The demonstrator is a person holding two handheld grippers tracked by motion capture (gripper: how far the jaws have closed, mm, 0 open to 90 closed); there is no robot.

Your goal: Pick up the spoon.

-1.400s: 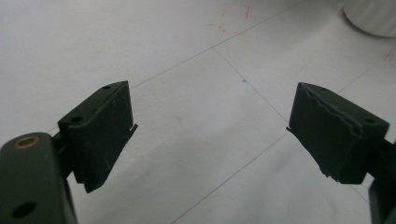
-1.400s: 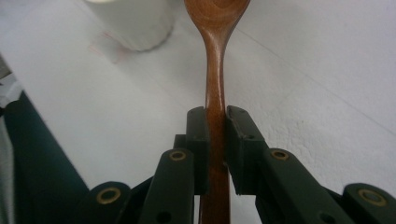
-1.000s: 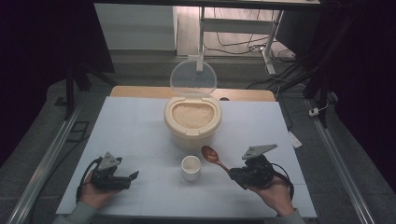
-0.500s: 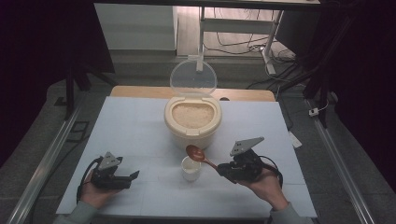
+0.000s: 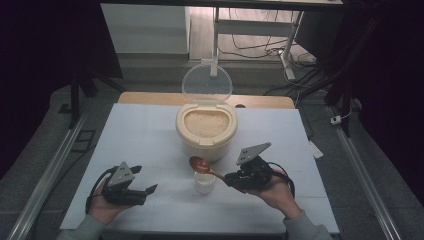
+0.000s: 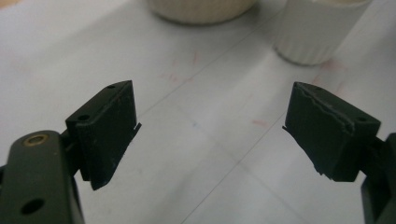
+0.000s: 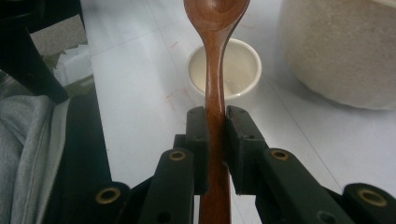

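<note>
The right gripper (image 5: 227,178) has its fingers (image 7: 201,135) clamped tight on the handle of a wooden spoon (image 5: 206,167). In the right gripper view the handle runs straight up between the two pads, both pressing on it, and the bowl of the spoon (image 7: 217,11) lies at the top edge. In the high view the spoon slants up and to the left from the gripper, with its bowl above the near-left rim of the cup (image 5: 204,183) and just in front of the bin (image 5: 206,131). Whether the spoon carries any rice cannot be told.

The cup, small and white, stands on the counter (image 5: 150,140) just in front of the bin, between the two grippers and closer to the right one. The bin is cream-coloured, holds rice, and has its clear lid (image 5: 206,82) standing upright behind it.

The left gripper (image 5: 150,190) sits well to the left of the cup, near the front edge of the counter, held in the person's left hand (image 5: 102,207). Its fingers (image 6: 105,128) are spread wide with nothing between them; bare counter shows through the gap, and the cup (image 6: 317,32) lies beyond the right finger.
</note>
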